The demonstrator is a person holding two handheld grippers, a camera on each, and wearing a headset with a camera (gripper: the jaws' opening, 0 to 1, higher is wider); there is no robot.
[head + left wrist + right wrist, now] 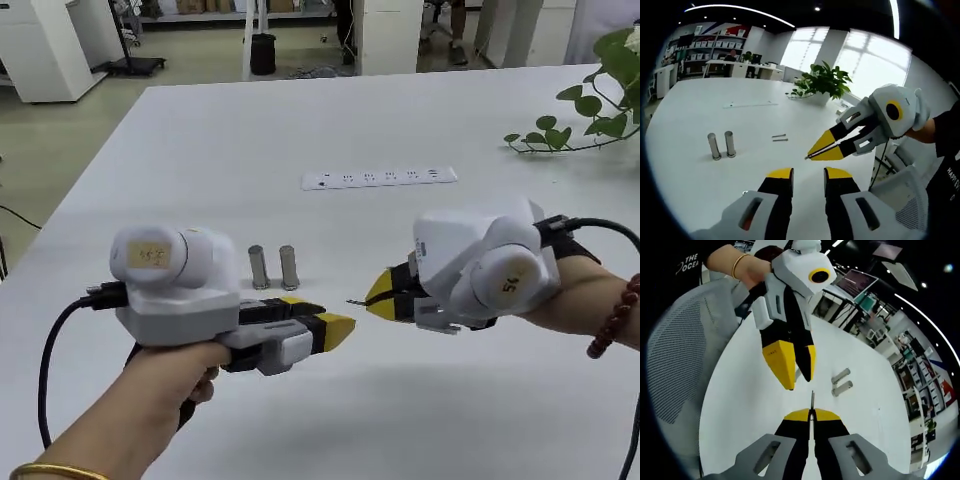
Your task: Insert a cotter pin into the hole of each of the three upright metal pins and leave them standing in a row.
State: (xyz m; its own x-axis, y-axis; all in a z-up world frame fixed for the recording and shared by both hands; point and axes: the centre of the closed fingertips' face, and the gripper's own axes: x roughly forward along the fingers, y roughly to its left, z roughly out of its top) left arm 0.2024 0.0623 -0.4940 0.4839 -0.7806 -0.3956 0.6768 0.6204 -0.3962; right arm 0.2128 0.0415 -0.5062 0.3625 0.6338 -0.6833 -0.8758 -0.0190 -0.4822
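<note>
Two upright metal pins (273, 267) stand side by side on the white table (300, 120), just beyond my left gripper (335, 328); in the left gripper view the metal pins (722, 145) are at the left. The left gripper (807, 175) is open with nothing between its jaws. My right gripper (372, 297) is shut on a thin cotter pin (355, 300) that points left toward the left gripper's tips, a short gap away. That cotter pin (812, 399) sticks straight out of the shut jaws. Two more cotter pins (779, 137) lie flat on the table.
A white power strip (380, 178) lies further back at mid table. A leafy plant (590, 100) stands at the far right edge. A mesh chair (685, 365) is beside the table. Shelves and desks fill the room behind.
</note>
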